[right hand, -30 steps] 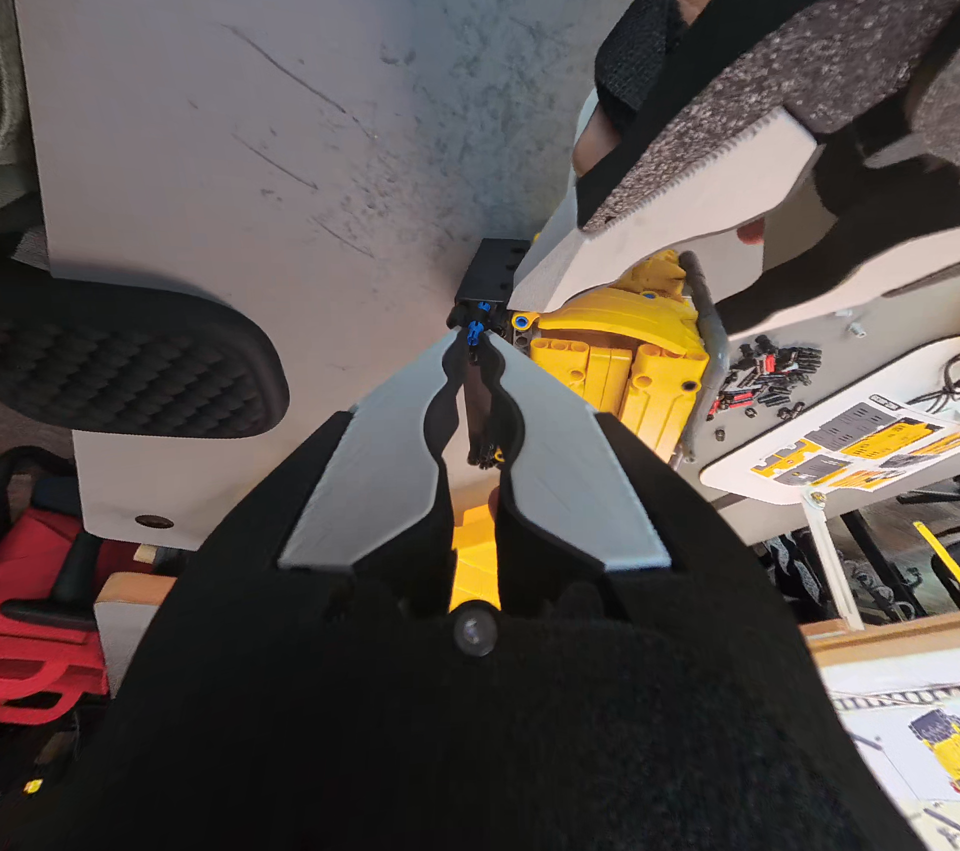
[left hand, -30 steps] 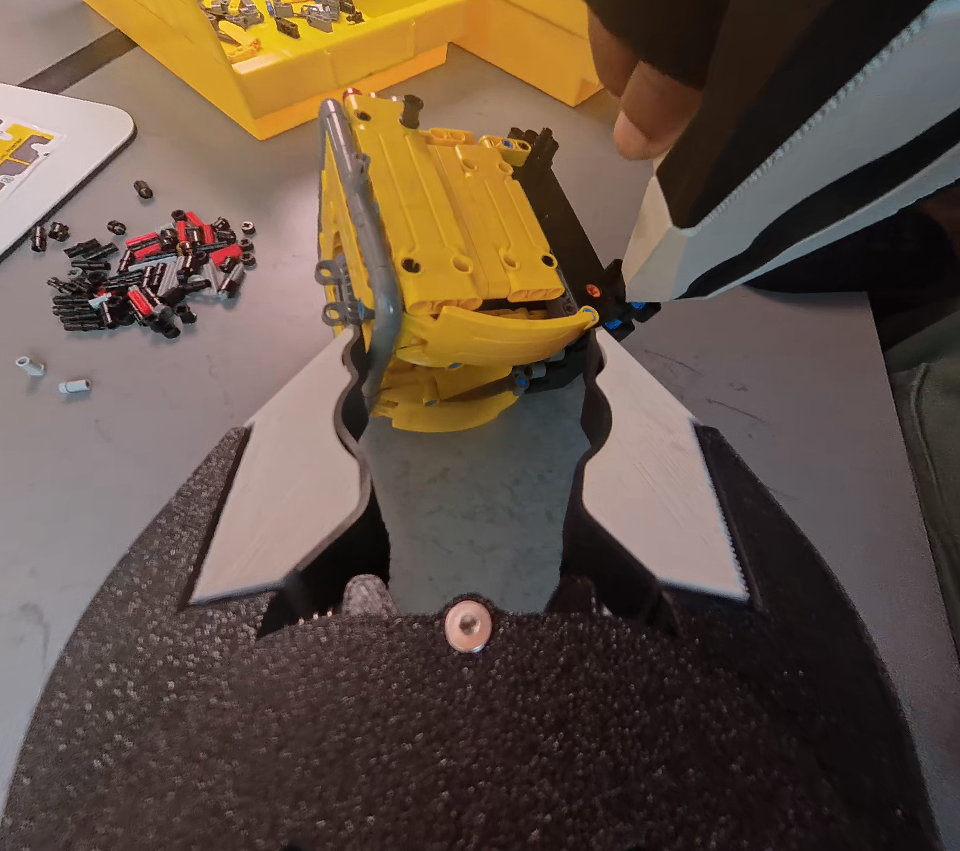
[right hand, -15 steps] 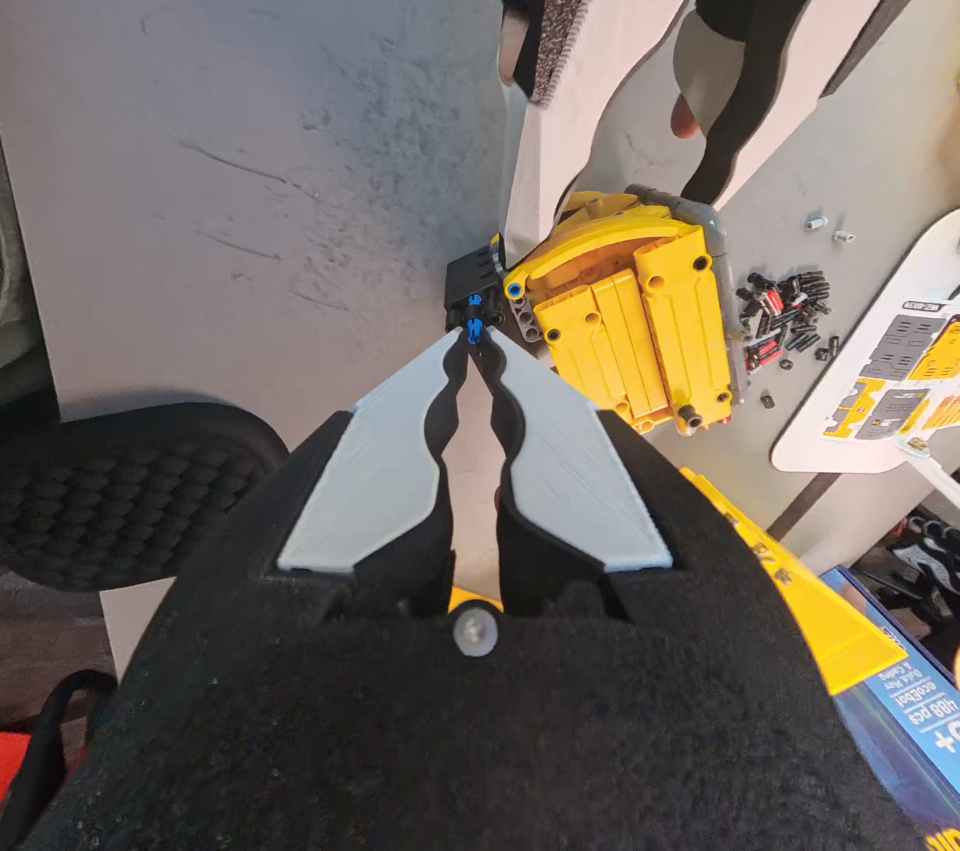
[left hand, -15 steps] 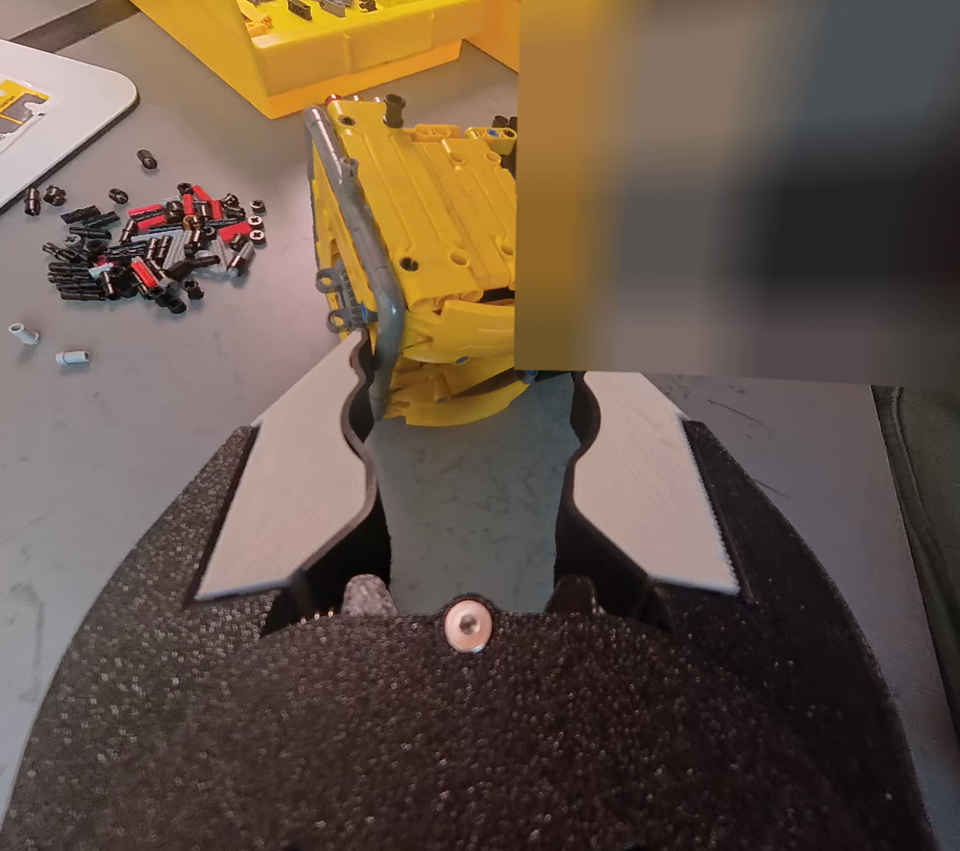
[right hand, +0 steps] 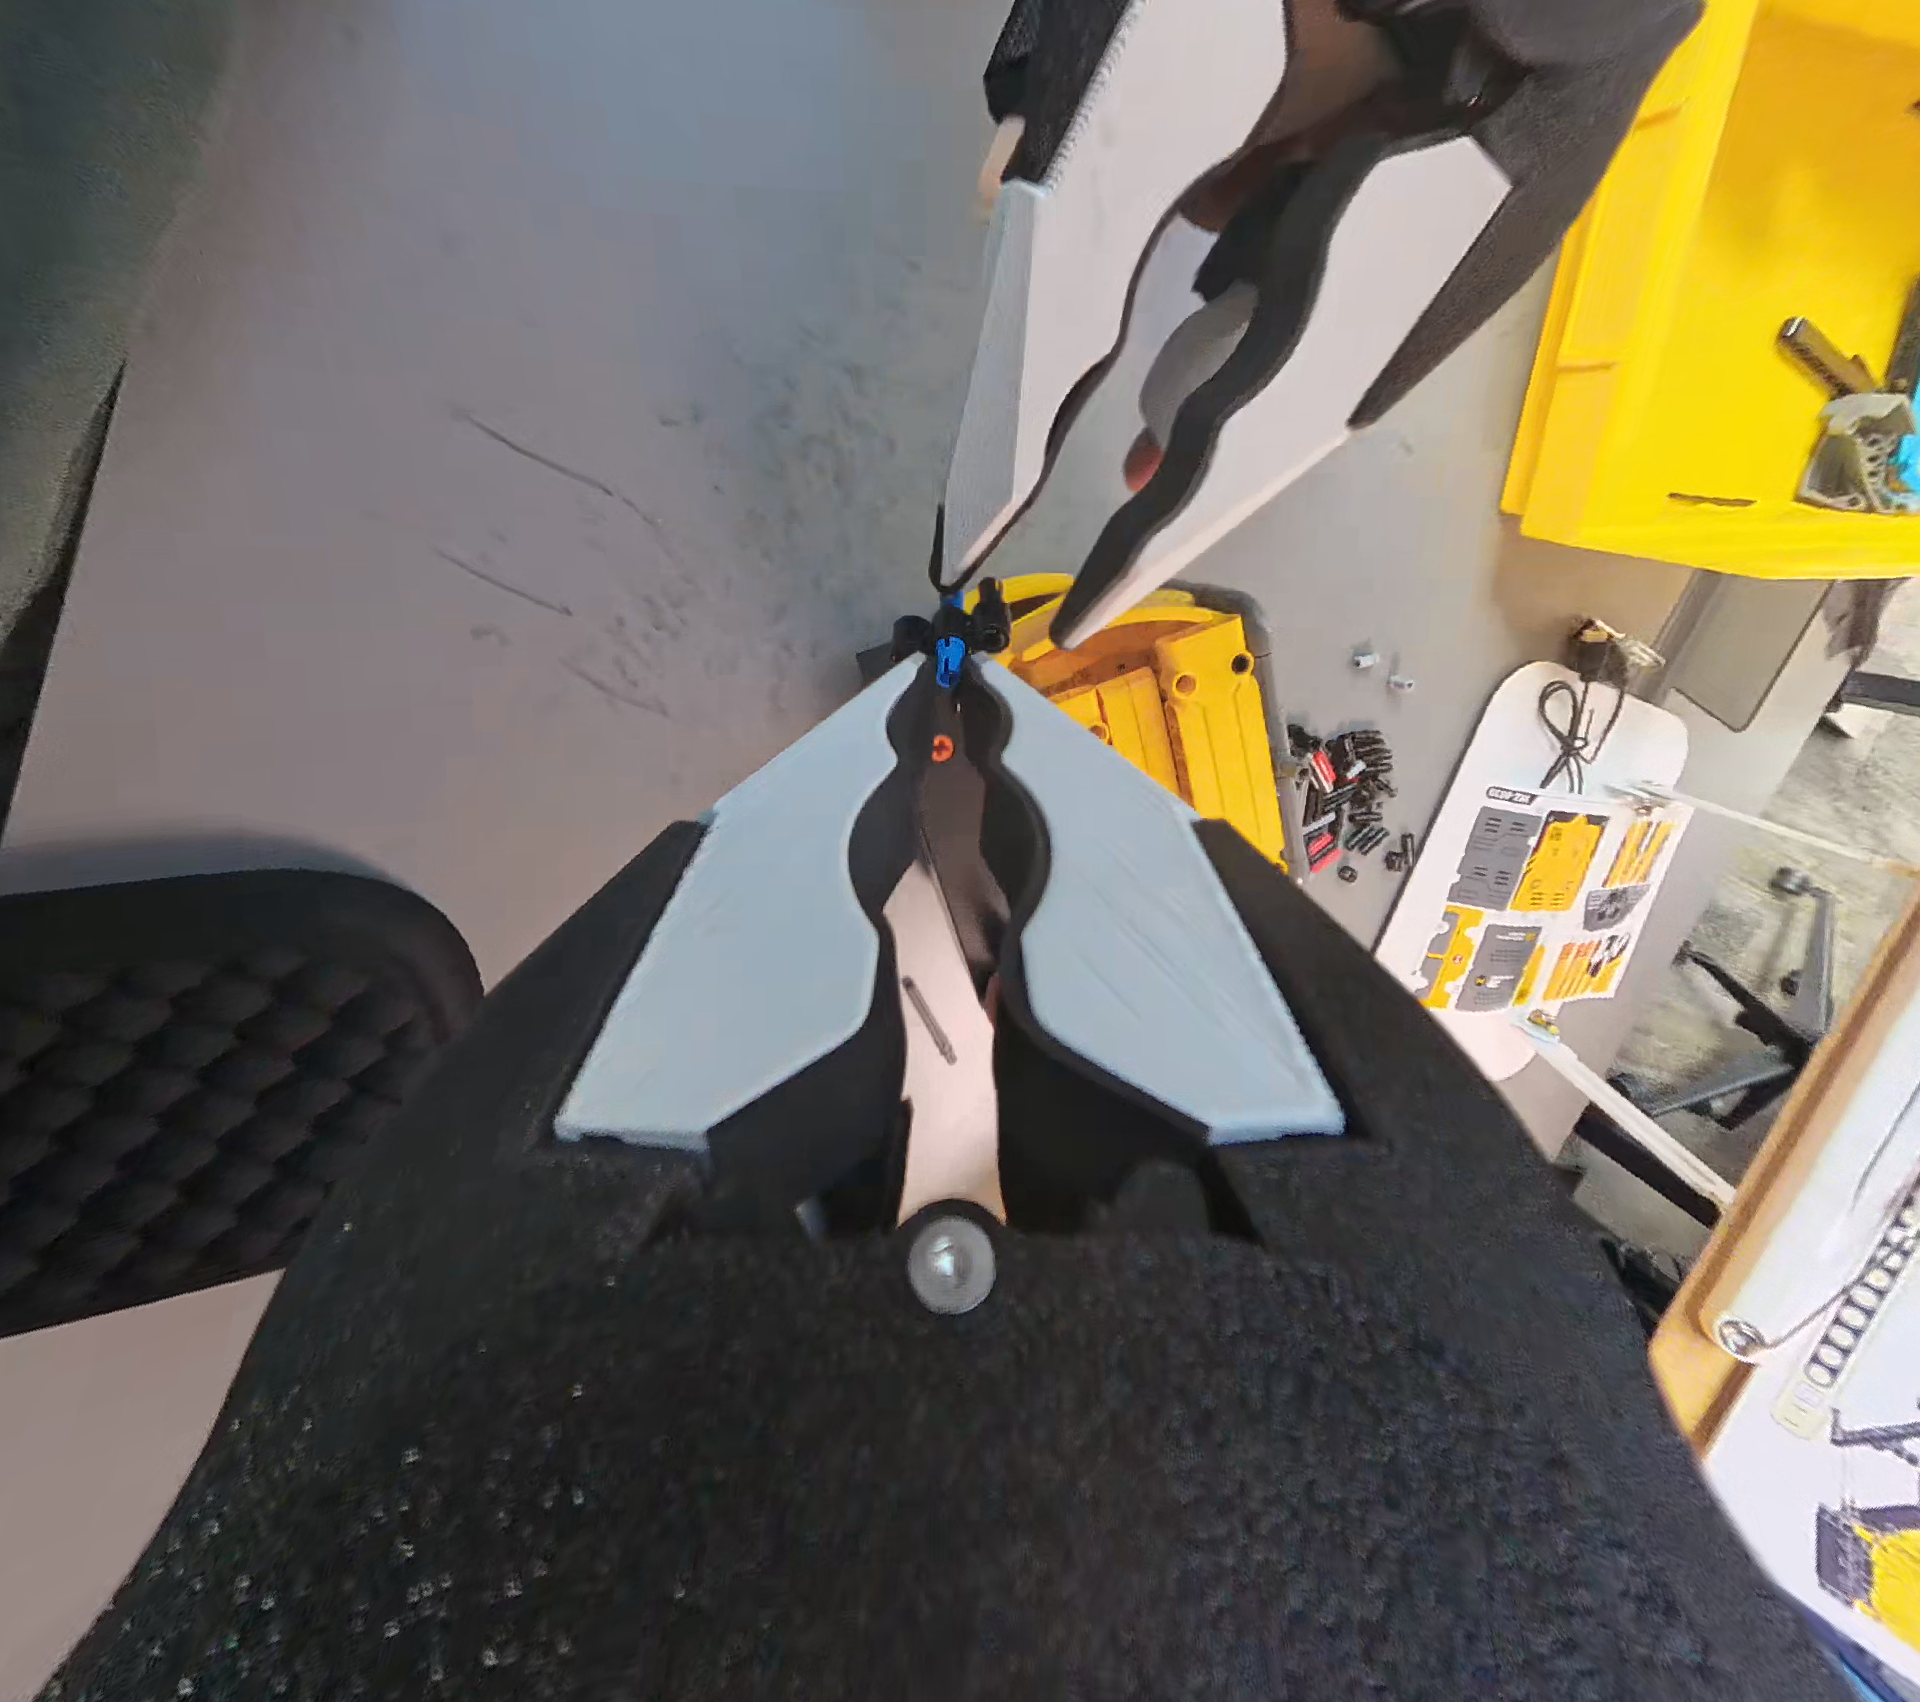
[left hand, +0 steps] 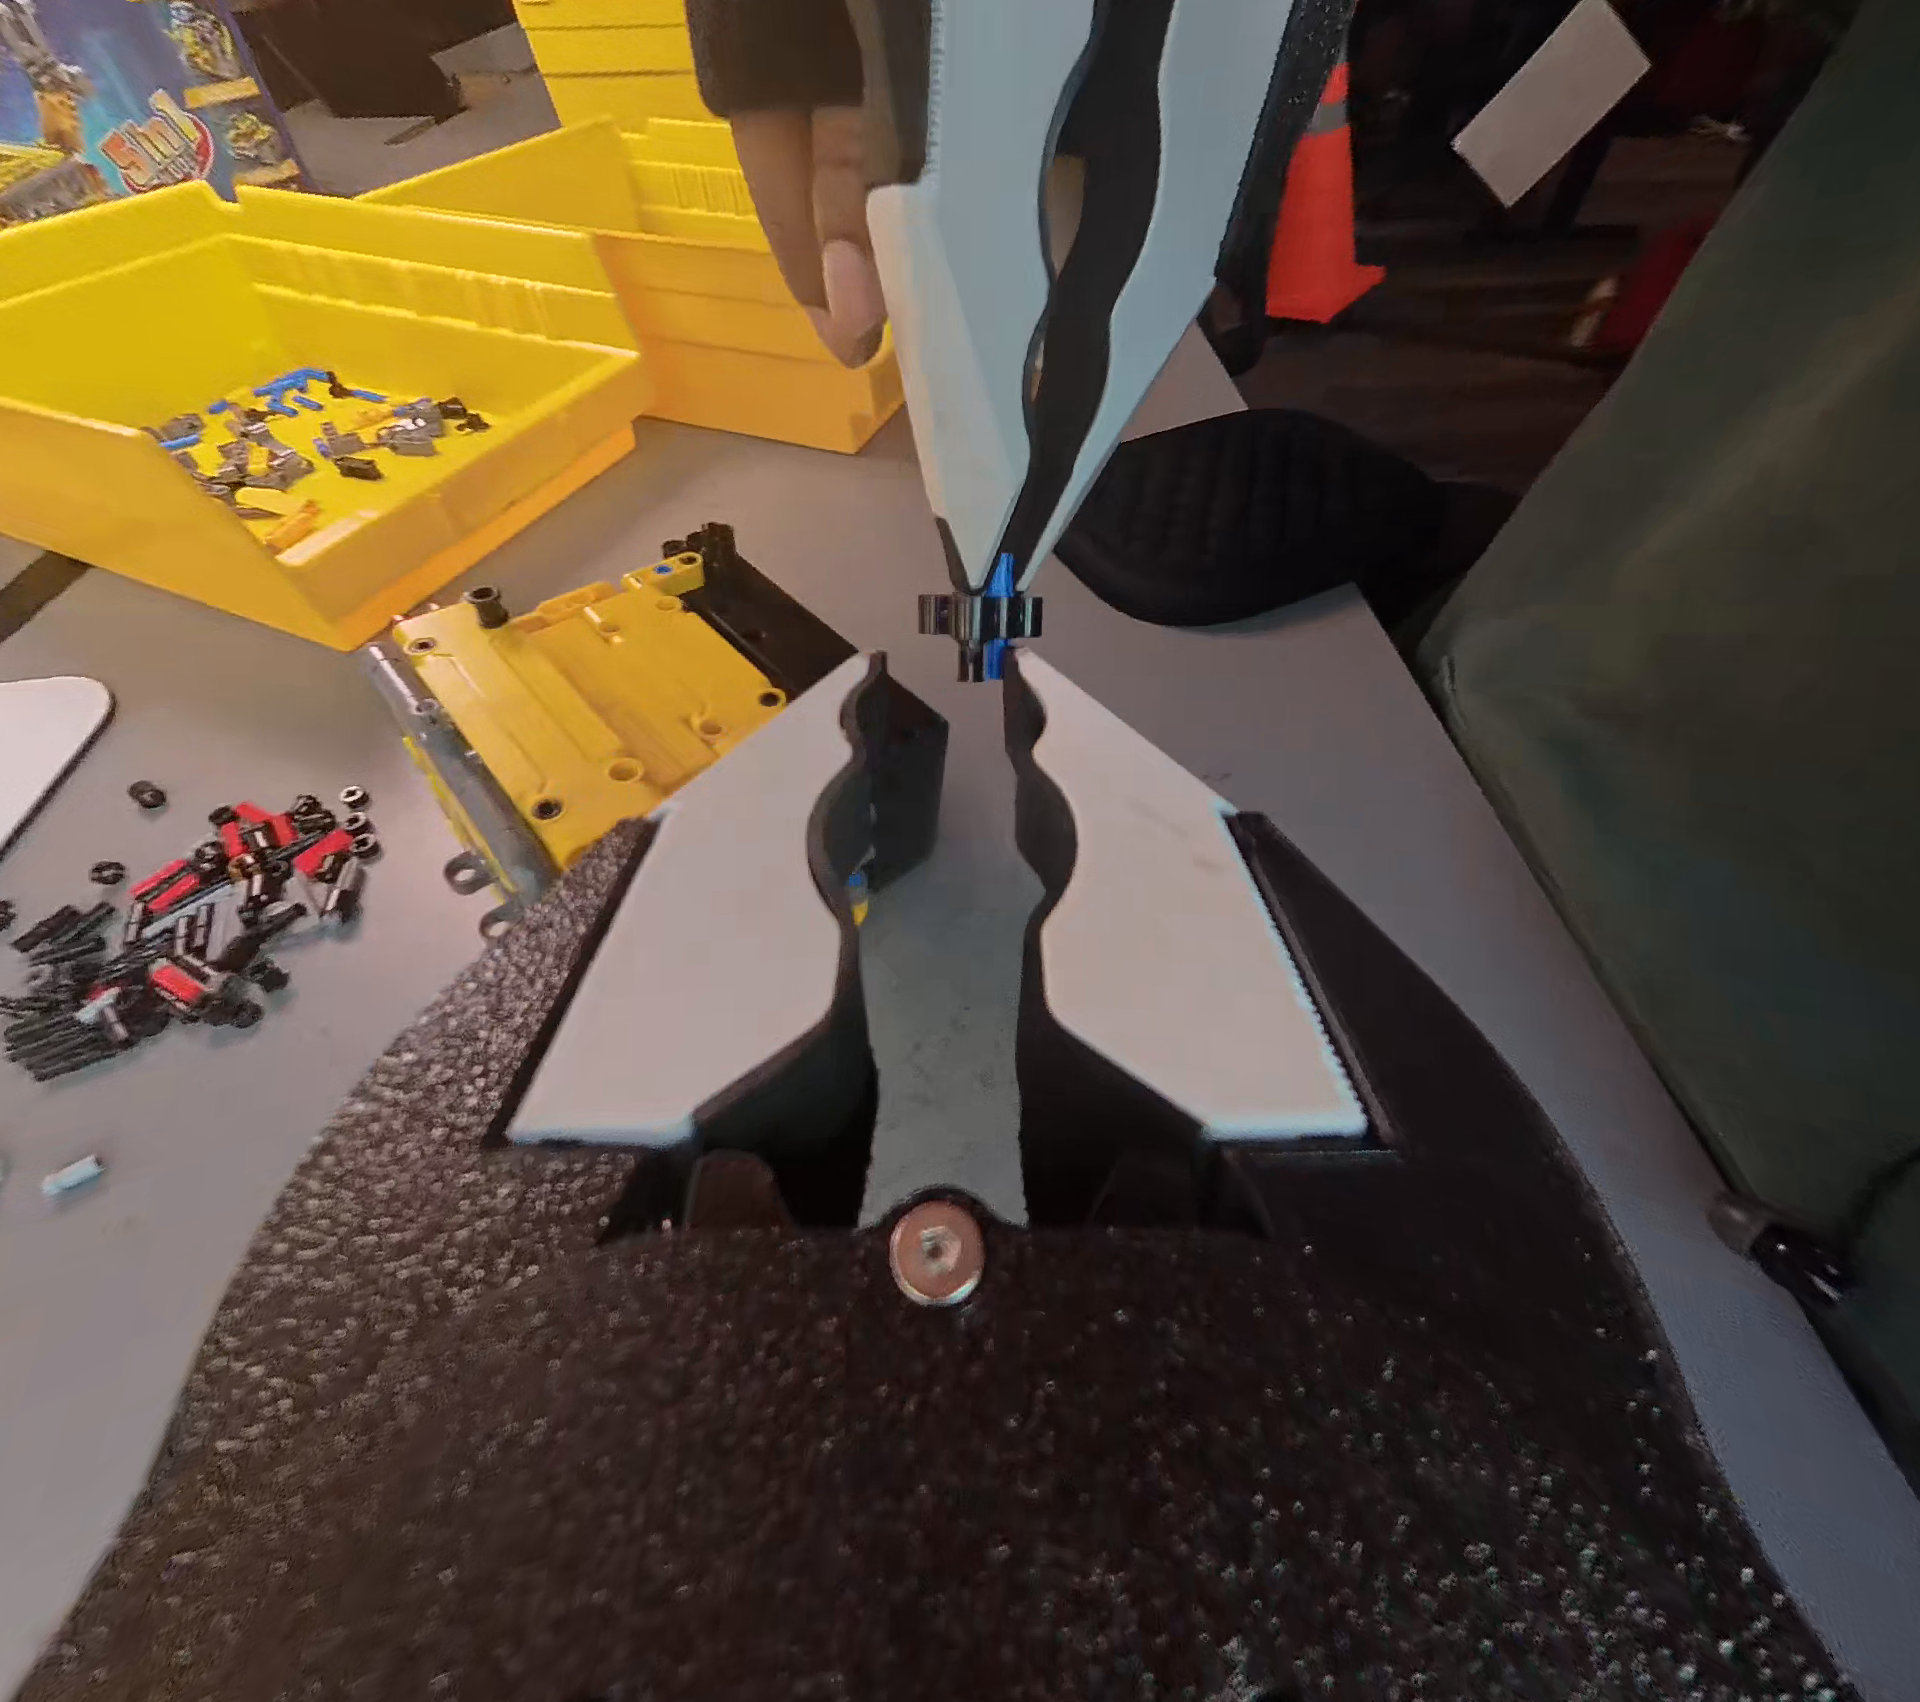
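Note:
My right gripper (right hand: 948, 663) is shut on a small black and blue connector piece (right hand: 948, 642) and holds it in the air. In the left wrist view the right gripper (left hand: 987, 577) comes down from above with the piece (left hand: 982, 622) at its tips. My left gripper (left hand: 945, 676) is open and empty, its tips just below the piece, apart from it. It also shows in the right wrist view (right hand: 1008, 603). A yellow brick-built model (left hand: 603, 717) with a black frame lies flat on the grey table (left hand: 1299, 779), to the left of the left gripper.
Yellow bins (left hand: 468, 530) with small parts stand at the back left, a blue kit box (left hand: 104, 42) behind them. A pile of black and red pins (left hand: 187, 914) lies at the left. A white board with an instruction sheet (right hand: 1538, 904) and a black armrest (left hand: 1247, 509) flank the table. Left and right tips are no more than a few centimetres apart.
The left gripper has drawn back from around the yellow model and narrowed its gap. The right gripper has lifted clear of the model with the black and blue piece in it.

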Demonstrator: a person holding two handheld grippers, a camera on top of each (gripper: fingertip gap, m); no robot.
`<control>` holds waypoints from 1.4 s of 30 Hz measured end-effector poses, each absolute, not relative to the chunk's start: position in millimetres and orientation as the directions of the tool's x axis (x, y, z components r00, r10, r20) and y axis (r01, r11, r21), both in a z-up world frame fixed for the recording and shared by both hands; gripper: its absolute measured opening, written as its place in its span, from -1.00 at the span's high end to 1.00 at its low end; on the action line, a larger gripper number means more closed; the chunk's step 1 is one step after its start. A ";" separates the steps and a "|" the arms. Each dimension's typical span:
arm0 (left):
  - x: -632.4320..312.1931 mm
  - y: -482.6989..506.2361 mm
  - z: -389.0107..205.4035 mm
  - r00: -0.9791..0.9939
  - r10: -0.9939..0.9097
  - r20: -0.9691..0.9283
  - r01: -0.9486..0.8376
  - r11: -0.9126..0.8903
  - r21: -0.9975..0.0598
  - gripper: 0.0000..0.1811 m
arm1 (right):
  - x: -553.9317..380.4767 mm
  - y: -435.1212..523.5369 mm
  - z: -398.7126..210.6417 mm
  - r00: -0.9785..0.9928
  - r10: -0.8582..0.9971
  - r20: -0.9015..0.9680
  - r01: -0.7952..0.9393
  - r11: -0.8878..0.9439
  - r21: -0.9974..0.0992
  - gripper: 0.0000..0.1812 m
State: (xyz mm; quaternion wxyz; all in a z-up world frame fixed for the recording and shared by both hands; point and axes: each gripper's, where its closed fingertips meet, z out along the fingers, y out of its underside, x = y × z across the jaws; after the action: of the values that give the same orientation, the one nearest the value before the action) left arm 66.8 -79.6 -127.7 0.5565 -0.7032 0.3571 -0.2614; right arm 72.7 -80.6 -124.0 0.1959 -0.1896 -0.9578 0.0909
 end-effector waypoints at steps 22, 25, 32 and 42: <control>76.6 -88.3 -121.9 0.531 -0.847 0.026 -0.104 -0.096 -0.990 0.97 | 70.6 -86.9 -121.4 -0.646 0.730 0.222 0.543 0.644 -0.539 0.88; 74.3 -85.0 -123.8 0.548 -0.836 0.027 -0.108 -0.103 -0.989 0.96 | 69.5 -83.7 -123.5 -0.594 0.792 0.140 0.624 0.563 -0.541 0.89; -0.5 -46.9 -125.7 0.757 -0.653 -0.019 -0.112 -0.101 -0.989 0.34 | 78.8 -55.4 -142.2 -0.457 0.888 0.040 0.783 0.424 -0.455 0.89; 33.0 -39.0 -179.3 0.788 -0.615 0.014 -0.246 -0.335 -0.909 0.20 | 89.5 -45.9 -166.7 -0.452 0.891 0.036 0.843 0.440 -0.310 0.88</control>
State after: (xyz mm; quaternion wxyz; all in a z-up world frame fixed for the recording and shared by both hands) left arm 33.0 -39.0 -179.3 0.5091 -0.7968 0.2703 -0.1814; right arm 89.5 -45.9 -166.7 0.0973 -0.5143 -0.8429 0.1247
